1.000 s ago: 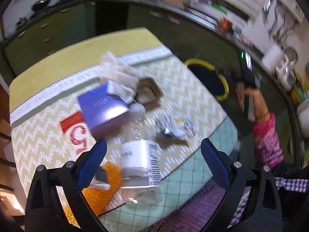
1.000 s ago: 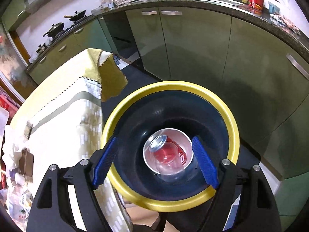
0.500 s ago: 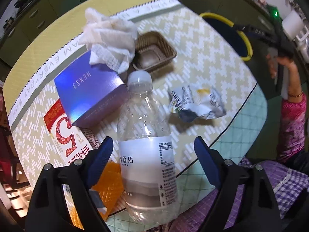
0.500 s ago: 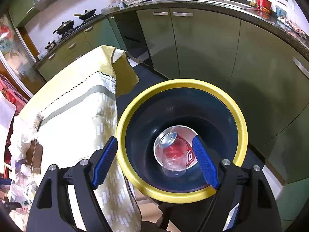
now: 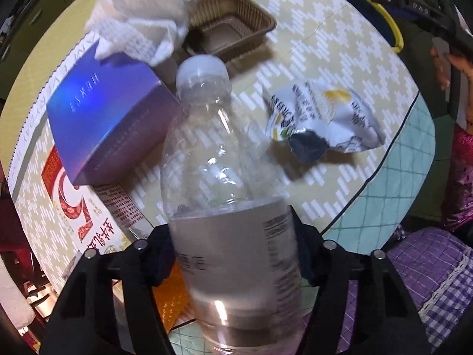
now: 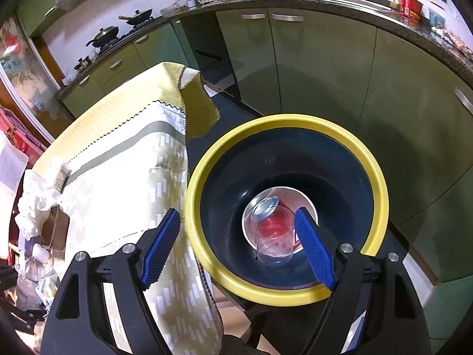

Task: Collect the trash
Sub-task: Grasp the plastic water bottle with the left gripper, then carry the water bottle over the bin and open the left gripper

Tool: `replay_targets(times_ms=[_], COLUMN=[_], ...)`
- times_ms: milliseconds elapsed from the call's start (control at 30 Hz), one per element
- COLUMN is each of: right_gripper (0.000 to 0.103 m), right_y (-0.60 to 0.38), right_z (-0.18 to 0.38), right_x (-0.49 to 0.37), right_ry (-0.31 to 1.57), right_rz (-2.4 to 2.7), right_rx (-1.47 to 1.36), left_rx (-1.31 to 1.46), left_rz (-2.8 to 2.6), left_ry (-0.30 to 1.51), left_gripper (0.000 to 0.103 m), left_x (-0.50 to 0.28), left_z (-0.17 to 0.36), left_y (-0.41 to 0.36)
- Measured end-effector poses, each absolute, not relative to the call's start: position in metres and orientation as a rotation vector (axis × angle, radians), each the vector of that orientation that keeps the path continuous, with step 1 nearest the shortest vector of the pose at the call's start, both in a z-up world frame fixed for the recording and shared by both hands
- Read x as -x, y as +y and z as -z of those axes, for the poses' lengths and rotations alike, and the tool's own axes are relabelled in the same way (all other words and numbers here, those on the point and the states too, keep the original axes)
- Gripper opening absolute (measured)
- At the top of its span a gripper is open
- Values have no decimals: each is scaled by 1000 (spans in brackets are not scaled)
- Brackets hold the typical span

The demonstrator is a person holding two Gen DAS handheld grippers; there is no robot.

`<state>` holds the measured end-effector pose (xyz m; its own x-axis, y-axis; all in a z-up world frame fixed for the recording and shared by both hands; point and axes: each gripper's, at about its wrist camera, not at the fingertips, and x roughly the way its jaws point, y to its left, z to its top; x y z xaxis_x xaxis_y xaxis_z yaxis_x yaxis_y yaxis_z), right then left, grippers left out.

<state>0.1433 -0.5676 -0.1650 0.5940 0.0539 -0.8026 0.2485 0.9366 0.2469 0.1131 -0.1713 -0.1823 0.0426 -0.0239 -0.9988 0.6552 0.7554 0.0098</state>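
— What's lying around the bottle [image 5: 227,177] on your side?

— I'm looking down my left gripper [image 5: 233,254] at the counter [image 5: 340,68]. A purple box [image 5: 109,127] is sitting just beside the bottle's shoulder on the left, with a crumpled white napkin [image 5: 139,14] resting on its far corner. A brown plastic tray [image 5: 233,32] is lying beyond the cap, and a crushed white wrapper [image 5: 325,118] is lying off to the right, apart from the bottle. A red-and-white printed sheet [image 5: 82,213] and something orange [image 5: 171,295] are showing under my left finger (the box is the only thing crowding me).

— And the bottle itself?

— It's lying between my fingers, label end towards me, cap pointing away. The left gripper is aiming straight down and its jaws are closing on the labelled part; whether the pads are pressing yet I can't tell, since the bottle is hiding them.

— The other hand?

— I'm holding the right gripper [image 6: 236,248] tilted downward over the yellow-rimmed bin [image 6: 283,293] beside the counter, jaws standing apart with nothing between them. Down in the bin, a white bowl [image 6: 304,204] is holding a red can [image 6: 272,222] and a clear cup [image 6: 275,251].
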Motion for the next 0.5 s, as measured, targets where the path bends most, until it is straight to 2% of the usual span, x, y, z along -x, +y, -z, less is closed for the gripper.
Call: replay_targets(times_ms=[200,500], right_gripper=[79,79], right_y=[-566,-562], right_z=[165,166], right_x=[-144,-143], right_ry=[935,940], right_rz=[106,88], right_rx=[-356,-354], left_rx=[-515,-485], left_rz=[555,585], left_ry=[1444,1421], left_gripper=[55,54], left_x=[-115,-109], left_z=[182,167], left_y=[-168,-163])
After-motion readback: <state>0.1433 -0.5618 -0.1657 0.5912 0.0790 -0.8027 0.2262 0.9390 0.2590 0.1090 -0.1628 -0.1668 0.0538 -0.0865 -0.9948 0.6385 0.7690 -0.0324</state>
